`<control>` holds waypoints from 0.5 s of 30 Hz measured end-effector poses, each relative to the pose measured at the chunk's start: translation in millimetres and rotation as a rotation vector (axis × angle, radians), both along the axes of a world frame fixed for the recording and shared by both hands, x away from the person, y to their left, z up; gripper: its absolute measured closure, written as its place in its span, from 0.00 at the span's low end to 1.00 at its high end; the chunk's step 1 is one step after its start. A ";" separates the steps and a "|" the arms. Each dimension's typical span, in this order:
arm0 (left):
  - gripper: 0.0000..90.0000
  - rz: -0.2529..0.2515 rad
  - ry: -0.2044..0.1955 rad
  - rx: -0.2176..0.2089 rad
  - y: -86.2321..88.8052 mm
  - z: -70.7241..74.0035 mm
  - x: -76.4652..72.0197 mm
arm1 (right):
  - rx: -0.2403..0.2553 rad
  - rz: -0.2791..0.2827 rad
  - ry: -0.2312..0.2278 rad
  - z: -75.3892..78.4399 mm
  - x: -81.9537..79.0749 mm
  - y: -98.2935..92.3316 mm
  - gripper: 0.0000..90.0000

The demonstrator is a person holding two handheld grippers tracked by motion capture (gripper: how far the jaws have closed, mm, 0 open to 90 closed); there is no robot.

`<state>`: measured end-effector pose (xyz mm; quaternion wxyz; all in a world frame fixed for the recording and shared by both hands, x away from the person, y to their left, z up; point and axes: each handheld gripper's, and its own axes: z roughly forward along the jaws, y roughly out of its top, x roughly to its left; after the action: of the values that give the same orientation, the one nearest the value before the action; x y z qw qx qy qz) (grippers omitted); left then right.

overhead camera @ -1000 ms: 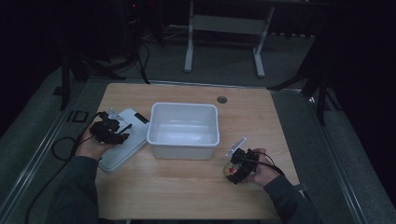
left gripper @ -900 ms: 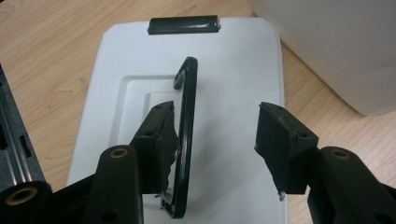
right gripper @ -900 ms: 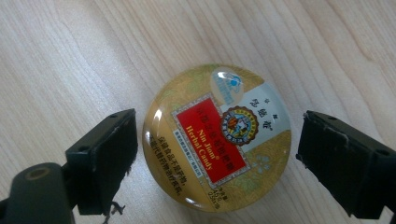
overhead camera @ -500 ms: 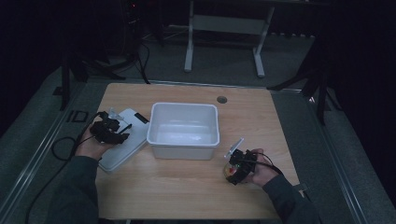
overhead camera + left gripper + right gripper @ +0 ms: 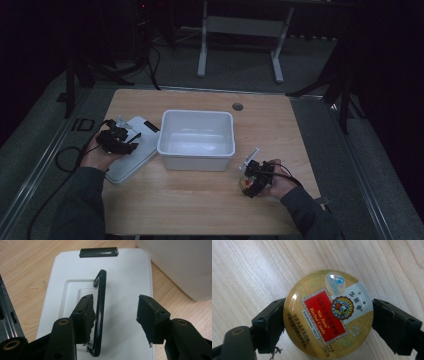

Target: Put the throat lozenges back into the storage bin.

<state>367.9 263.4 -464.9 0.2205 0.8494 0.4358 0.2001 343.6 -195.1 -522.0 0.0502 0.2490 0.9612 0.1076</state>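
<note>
I have the round candy tin (image 5: 328, 315) clamped across its width in my right gripper (image 5: 328, 317), 1 jaw pressed on each side of its rim, gold lid with the red label facing the camera and the wood grain of the tabletop (image 5: 262, 270) right behind it. From the high view the tin (image 5: 245, 183) sits in that gripper (image 5: 248, 181) at the near right part of the tabletop (image 5: 200, 200), just in front of the right front corner of the white bin (image 5: 196, 139), apart from it. The bin stands in the middle of the tabletop, open at the top. To its left lies the white lid (image 5: 131, 150), flat, its right edge close against the bin's left wall. My left gripper (image 5: 116, 315) hovers over that lid (image 5: 125, 277) with its 2 jaws spread wide and nothing between them; the lid's thin black handle (image 5: 100, 312) stands up just beside the inner face of the left jaw, and I can't tell whether they touch. A black clip (image 5: 98, 252) sits at the lid's far edge. In the high view my left hand (image 5: 97, 155) rests at the lid's left side with that gripper (image 5: 117, 140) above it.
</note>
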 end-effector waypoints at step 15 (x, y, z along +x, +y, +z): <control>0.53 0.001 0.000 0.000 0.4 -0.8 -0.4 | -0.013 0.031 -0.019 2.9 -2.4 -0.4 0.22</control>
<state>367.5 263.8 -465.8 0.2204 0.8490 0.4365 0.2001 341.2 -195.5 -519.1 0.0594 0.2327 0.9651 0.1048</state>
